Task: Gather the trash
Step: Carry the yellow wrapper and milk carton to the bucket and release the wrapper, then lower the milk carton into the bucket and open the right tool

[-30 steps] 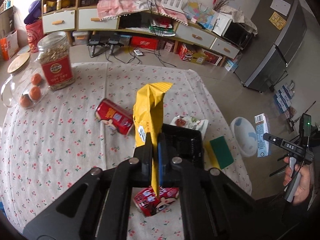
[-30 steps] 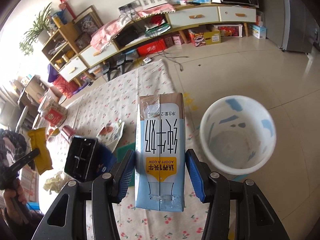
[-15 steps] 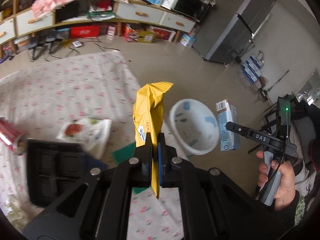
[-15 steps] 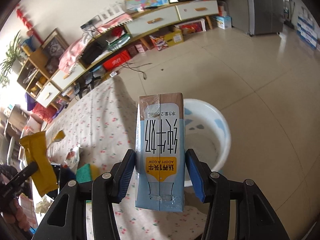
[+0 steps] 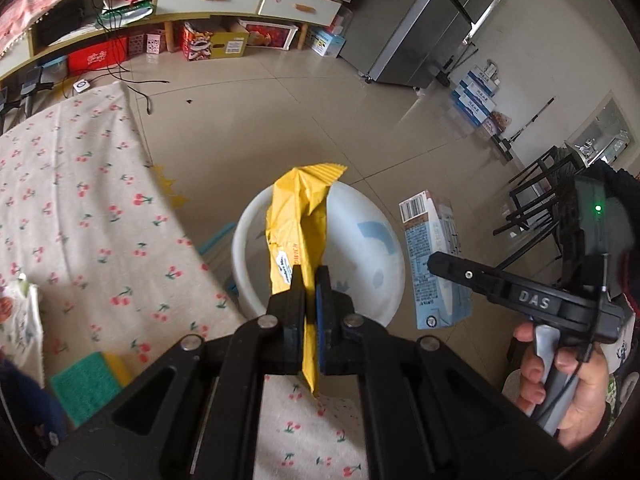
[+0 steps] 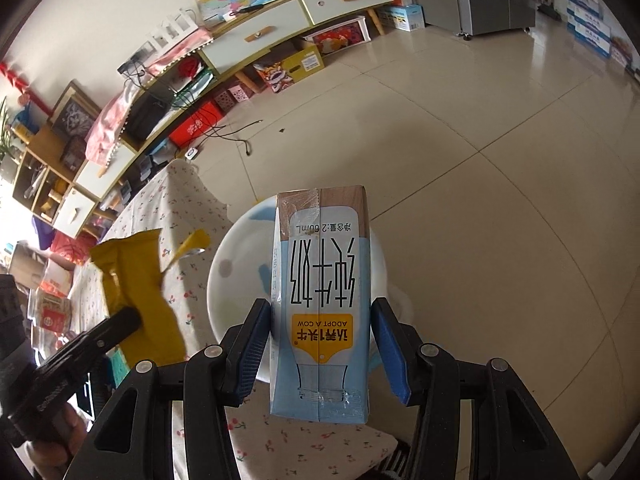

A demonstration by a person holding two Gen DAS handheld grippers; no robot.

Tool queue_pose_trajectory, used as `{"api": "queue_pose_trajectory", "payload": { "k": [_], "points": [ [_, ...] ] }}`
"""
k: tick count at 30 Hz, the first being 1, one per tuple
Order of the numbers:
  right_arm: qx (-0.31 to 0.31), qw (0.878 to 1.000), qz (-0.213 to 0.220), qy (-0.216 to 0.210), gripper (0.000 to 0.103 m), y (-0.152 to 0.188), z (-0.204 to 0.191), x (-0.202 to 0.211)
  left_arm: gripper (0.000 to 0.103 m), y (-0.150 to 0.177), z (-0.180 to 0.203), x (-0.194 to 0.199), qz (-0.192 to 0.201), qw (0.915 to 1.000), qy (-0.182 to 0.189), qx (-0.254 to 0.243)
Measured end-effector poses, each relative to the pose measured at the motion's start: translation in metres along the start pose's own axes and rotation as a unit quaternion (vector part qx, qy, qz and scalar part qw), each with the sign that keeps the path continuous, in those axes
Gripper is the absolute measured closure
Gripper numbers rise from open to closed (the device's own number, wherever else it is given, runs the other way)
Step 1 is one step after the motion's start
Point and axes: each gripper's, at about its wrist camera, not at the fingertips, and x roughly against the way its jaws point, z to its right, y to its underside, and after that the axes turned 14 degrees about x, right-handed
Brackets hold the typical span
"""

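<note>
My left gripper (image 5: 309, 280) is shut on a crumpled yellow snack wrapper (image 5: 298, 220) and holds it over the near rim of a white plastic bin (image 5: 372, 276) on the floor beside the table. In the right wrist view the milk carton (image 6: 322, 308) stands between my right gripper's (image 6: 322, 344) blue pads (image 6: 390, 352), over the same bin (image 6: 236, 280). A small gap shows on each side of the carton. The carton (image 5: 434, 260) and right gripper also show in the left wrist view, right of the bin. The wrapper (image 6: 136, 292) shows at left in the right wrist view.
The table with a cherry-print cloth (image 5: 72, 208) lies left of the bin. A green and yellow sponge (image 5: 90, 380) and a snack bag (image 5: 20, 320) lie near its edge. A low cabinet (image 6: 280, 28) and a grey fridge (image 5: 436, 20) stand beyond tiled floor.
Both grippers have swung from the table toward the bin; the wrapper and the carton now hang over it. The right jaws have parted slightly from the carton.
</note>
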Motion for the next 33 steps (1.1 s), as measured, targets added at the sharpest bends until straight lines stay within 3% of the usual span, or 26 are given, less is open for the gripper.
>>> {"api": "queue_pose_trajectory", "payload": {
  "k": [6, 7, 8, 10, 12, 13, 17, 19, 33],
  "points": [
    [-0.002, 1.000, -0.002, 0.002, 0.050, -0.001, 0.003, -0.002, 0.097, 0.000, 0.001, -0.010, 0.006, 1.0000, 0.000, -0.005],
    [-0.002, 1.000, -0.002, 0.002, 0.050, -0.001, 0.003, -0.001, 0.093, -0.001, -0.001, -0.014, 0.007, 0.9999, -0.007, -0.006],
    [-0.002, 1.000, -0.002, 0.001, 0.050, -0.001, 0.004, -0.001, 0.088, -0.001, 0.000, -0.012, 0.009, 0.9998, -0.016, -0.007],
    [-0.002, 1.000, -0.001, 0.002, 0.050, -0.001, 0.003, -0.001, 0.055, 0.000, 0.000, -0.006, 0.021, 0.9994, -0.028, -0.006],
    [-0.002, 1.000, -0.002, 0.003, 0.050, -0.001, 0.002, -0.001, 0.038, 0.003, -0.001, 0.005, 0.038, 0.9983, -0.044, -0.010],
    [-0.002, 1.000, -0.004, 0.004, 0.050, -0.001, 0.001, -0.002, 0.035, 0.003, -0.003, 0.006, 0.044, 0.9974, -0.055, -0.013],
    [0.004, 1.000, -0.008, 0.006, 0.050, -0.003, -0.003, -0.005, 0.030, 0.006, -0.014, 0.023, 0.051, 0.9951, -0.085, 0.000],
    [0.007, 1.000, -0.011, 0.008, 0.050, -0.004, -0.006, -0.007, 0.023, 0.007, -0.024, 0.032, 0.058, 0.9940, -0.092, 0.013],
    [0.018, 0.999, -0.033, 0.031, 0.050, -0.015, -0.024, -0.034, 0.012, 0.020, -0.096, 0.115, 0.099, 0.9816, -0.148, 0.068]
  ]
}}
